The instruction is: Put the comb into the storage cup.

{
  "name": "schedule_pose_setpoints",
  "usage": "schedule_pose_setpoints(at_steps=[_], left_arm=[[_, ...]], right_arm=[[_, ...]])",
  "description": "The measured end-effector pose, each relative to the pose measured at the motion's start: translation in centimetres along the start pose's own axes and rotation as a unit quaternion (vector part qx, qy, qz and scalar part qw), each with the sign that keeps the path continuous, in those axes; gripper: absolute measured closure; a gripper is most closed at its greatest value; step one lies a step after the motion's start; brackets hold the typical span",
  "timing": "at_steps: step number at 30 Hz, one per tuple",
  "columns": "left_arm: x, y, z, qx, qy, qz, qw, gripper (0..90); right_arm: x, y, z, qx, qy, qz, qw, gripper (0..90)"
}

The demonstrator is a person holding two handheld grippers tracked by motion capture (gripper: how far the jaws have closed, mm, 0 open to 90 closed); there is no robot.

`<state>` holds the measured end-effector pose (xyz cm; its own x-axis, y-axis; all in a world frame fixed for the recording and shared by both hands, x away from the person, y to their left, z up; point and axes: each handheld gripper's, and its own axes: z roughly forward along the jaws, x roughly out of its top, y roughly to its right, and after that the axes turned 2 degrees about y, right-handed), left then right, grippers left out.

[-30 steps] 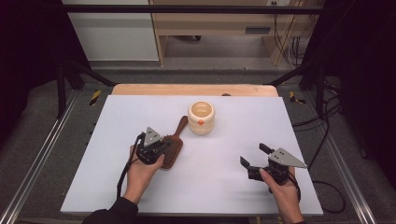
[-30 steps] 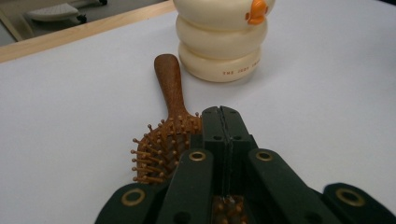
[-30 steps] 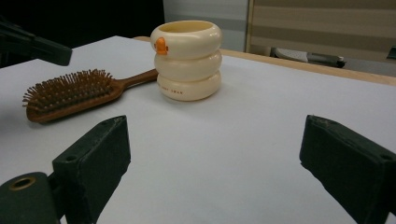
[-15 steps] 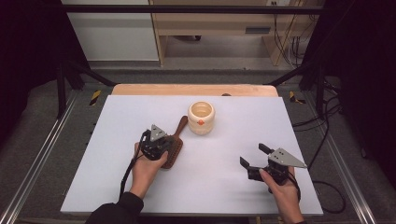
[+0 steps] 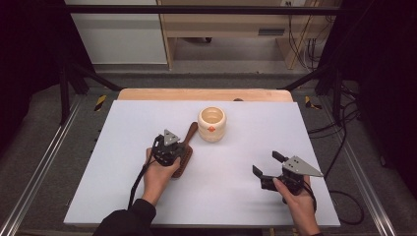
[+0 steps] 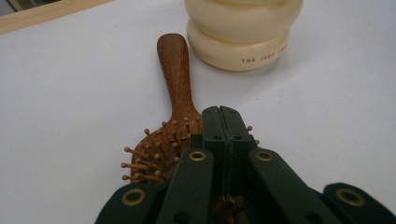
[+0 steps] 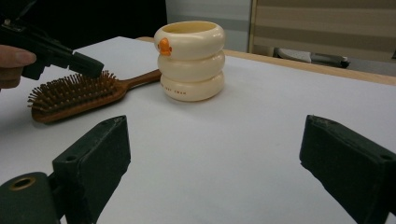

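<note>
A brown wooden hairbrush [image 5: 189,138] lies bristles up on the white table [image 5: 123,147], its handle pointing toward a cream ribbed cup [image 5: 212,124] with an orange mark. My left gripper [image 5: 177,146] hovers just above the brush head with its jaws shut and nothing between them. In the left gripper view the shut jaws [image 6: 220,116] sit over the bristles of the hairbrush [image 6: 173,79], and the cup [image 6: 243,32] stands beyond. My right gripper [image 5: 265,164] rests open near the front right. Across its wide open jaws [image 7: 212,154] I see the cup [image 7: 190,60], the hairbrush [image 7: 79,95] and the left gripper [image 7: 86,65].
A wooden strip [image 5: 204,94] runs along the table's far edge. Metal frame rails [image 5: 44,162] flank the table, and cables [image 5: 339,147] hang at its right. White surface lies between the two grippers.
My left gripper has shifted slightly right and forward, further over the brush head. The right gripper, the cup and the brush have stayed put.
</note>
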<state>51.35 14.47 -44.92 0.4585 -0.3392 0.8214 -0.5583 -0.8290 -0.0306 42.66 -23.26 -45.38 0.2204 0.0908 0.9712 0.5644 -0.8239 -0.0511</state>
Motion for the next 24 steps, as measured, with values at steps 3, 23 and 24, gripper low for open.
schedule_pose_setpoints(at_steps=[3,23,24], left_arm=[[-0.03,-0.21,0.14,0.001,-0.001,-0.004,1.0,89.5],[-0.24,-0.16,0.03,0.009,-0.009,0.011,0.9999,89.5],[-0.24,-0.16,0.03,0.009,-0.009,0.011,0.9999,89.5]], right_arm=[[0.0,0.03,-0.01,0.0,0.0,0.001,1.0,8.9],[-0.06,-0.01,0.09,0.002,-0.005,-0.001,1.0,8.9],[-0.06,-0.01,0.09,0.002,-0.005,-0.001,1.0,8.9]])
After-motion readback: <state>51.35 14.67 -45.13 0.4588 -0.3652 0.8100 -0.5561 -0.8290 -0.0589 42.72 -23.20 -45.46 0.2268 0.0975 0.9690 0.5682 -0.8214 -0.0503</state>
